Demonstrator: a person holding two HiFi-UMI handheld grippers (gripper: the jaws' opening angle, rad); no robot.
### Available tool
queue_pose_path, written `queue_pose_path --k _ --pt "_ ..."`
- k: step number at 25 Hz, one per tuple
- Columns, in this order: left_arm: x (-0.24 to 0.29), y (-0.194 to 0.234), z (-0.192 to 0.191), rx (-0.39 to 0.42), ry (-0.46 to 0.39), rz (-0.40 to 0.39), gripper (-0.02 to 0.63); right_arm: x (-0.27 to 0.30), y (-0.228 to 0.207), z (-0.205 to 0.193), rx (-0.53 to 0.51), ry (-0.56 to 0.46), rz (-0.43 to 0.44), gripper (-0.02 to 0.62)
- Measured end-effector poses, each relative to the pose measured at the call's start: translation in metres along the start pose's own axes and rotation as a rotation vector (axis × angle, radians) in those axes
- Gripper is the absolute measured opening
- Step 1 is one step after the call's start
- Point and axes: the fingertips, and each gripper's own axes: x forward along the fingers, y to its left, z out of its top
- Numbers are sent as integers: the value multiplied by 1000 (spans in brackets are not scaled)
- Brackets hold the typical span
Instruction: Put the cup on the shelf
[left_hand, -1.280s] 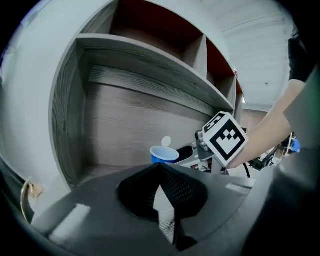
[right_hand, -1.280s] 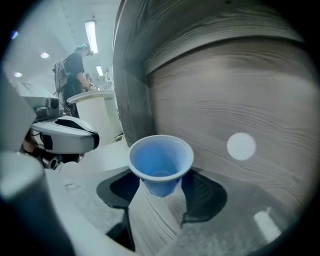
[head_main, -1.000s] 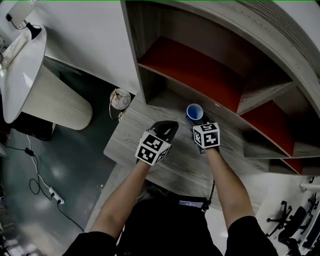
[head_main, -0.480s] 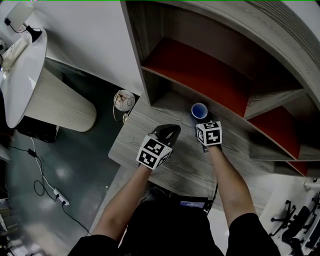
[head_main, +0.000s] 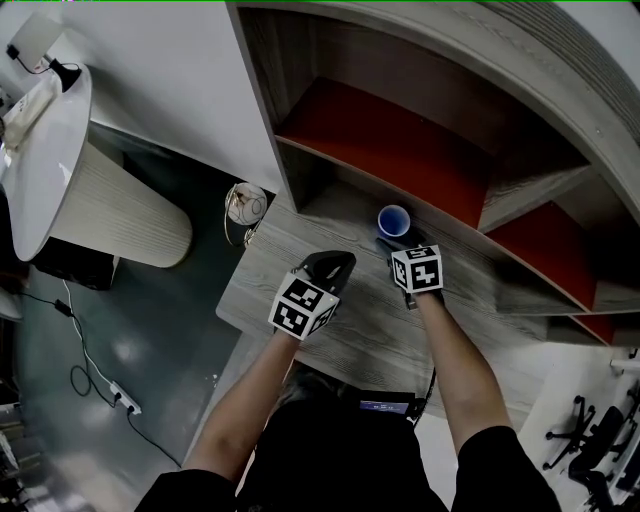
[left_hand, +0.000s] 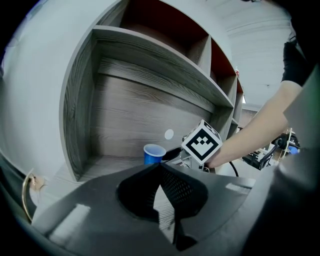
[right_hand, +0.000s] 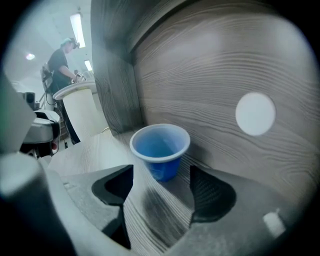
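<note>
— Right claw (right_hand: 161, 175) just spread wide; the small blue plastic cup (right_hand: 161, 150) stands free between its tips on the grey wooden shelf (right_hand: 95, 155). Left claw (left_hand: 161, 167) pinched together, empty.
— A crooked pull-back could clip and topple it.

Both bare forearms reach forward. The left hand-held gripper (head_main: 333, 264) points slightly downward, and its jaws are pressed together with nothing between them. The right hand-held gripper (head_main: 393, 244) tilts down more steeply. Its jaws have just been opening and stand wide, and the cup (head_main: 393, 220) between their tips is not touched.
</note>
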Motion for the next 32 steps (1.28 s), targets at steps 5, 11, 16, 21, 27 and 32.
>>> queue_pose_path --k 5,11,16,21,27,32 --pt "-5 -12 5 25 7 -9 0 -24 -4 -2 28 -8 2 344" --pt "-14 -39 10 58 20 -29 0 -77 -2 4 48 -69 25 287" --pt "-18 -66 14 84 29 -56 0 -136 2 12 70 -172 33 136" --pt "-20 -100 14 94 30 -87 0 -195 12 4 113 -242 59 5" --pt "-27 -138 10 89 26 -113 0 -255 23 -16 158 -292 80 5" --pt "-35 -167 1 82 15 -134 0 -290 32 -50 207 -311 93 5"
